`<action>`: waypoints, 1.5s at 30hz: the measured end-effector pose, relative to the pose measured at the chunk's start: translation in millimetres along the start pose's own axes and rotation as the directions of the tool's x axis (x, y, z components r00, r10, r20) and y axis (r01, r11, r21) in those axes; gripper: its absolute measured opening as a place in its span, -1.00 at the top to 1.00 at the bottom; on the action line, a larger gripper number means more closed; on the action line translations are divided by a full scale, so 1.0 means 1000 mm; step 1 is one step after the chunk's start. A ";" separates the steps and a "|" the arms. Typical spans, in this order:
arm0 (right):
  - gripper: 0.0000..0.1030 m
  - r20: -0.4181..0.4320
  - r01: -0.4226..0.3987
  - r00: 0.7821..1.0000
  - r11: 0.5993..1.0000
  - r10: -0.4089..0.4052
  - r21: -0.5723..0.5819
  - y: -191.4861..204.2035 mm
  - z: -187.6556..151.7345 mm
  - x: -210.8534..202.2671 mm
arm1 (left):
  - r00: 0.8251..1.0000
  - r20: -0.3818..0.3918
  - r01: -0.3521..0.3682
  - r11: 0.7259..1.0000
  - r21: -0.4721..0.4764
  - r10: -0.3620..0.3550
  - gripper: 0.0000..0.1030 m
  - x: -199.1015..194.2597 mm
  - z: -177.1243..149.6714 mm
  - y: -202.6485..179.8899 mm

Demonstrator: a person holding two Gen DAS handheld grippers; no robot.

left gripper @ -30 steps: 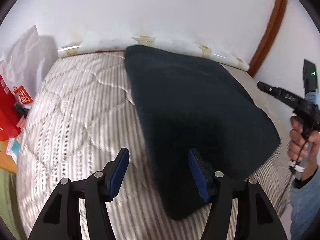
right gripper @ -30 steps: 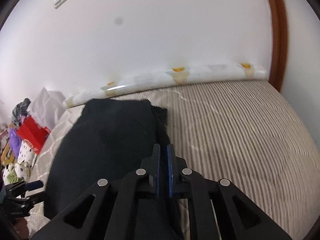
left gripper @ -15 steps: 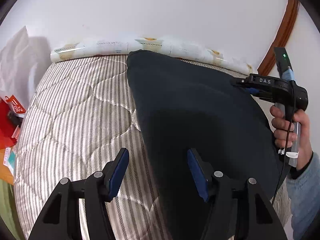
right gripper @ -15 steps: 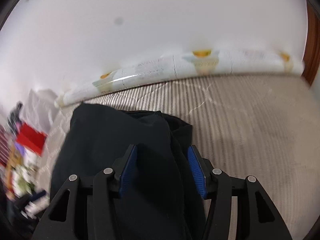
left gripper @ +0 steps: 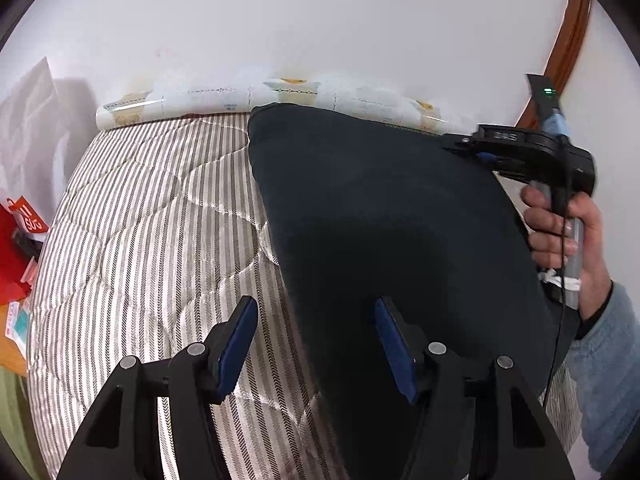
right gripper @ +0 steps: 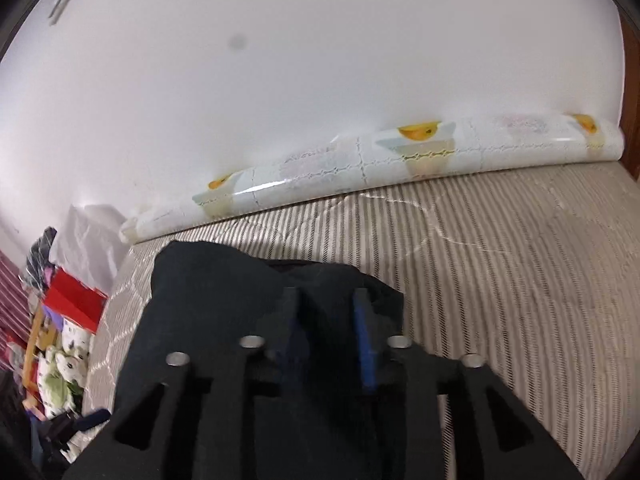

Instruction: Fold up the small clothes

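Observation:
A dark navy garment [left gripper: 384, 224] lies folded on the striped quilted mattress [left gripper: 152, 240]. My left gripper [left gripper: 316, 340] is open, hovering over the garment's near left edge, with one finger over the mattress and one over the cloth. My right gripper [right gripper: 328, 320] is open but narrower, its blue pads straddling the garment's far corner [right gripper: 224, 280]. In the left wrist view the right gripper [left gripper: 472, 148] is at the garment's far right corner, held by a hand.
A rolled patterned mat [left gripper: 256, 96] lies along the white wall at the mattress's far edge; it also shows in the right wrist view [right gripper: 380, 160]. Red bags and clutter [right gripper: 68, 320] sit beside the left of the bed. A wooden door frame [left gripper: 568, 40] stands at right.
My right gripper opened from shut, moved forward to the garment's far right corner and has narrowed its jaws. My left gripper stayed open and moved slightly forward.

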State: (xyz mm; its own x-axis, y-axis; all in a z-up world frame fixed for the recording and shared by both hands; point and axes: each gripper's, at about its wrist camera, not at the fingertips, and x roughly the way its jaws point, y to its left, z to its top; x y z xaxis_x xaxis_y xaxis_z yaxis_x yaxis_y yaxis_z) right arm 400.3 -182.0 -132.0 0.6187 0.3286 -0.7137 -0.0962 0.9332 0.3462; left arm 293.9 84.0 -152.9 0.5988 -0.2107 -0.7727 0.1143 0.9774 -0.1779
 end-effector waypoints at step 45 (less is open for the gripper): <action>0.74 0.101 0.022 0.995 0.999 -0.026 0.040 -0.047 -0.142 -0.129 | 0.999 0.035 -0.042 0.999 -0.016 0.042 -0.14 -0.038 -0.038 -0.022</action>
State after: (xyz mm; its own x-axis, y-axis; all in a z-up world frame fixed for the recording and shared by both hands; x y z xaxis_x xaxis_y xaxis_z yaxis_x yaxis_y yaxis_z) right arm 214.1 -247.7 -142.8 0.6967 0.2874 -0.6573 -0.0509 0.9337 0.3544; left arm 238.1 69.9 -142.6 0.6301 -0.1685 -0.7580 0.0763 0.9849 -0.1556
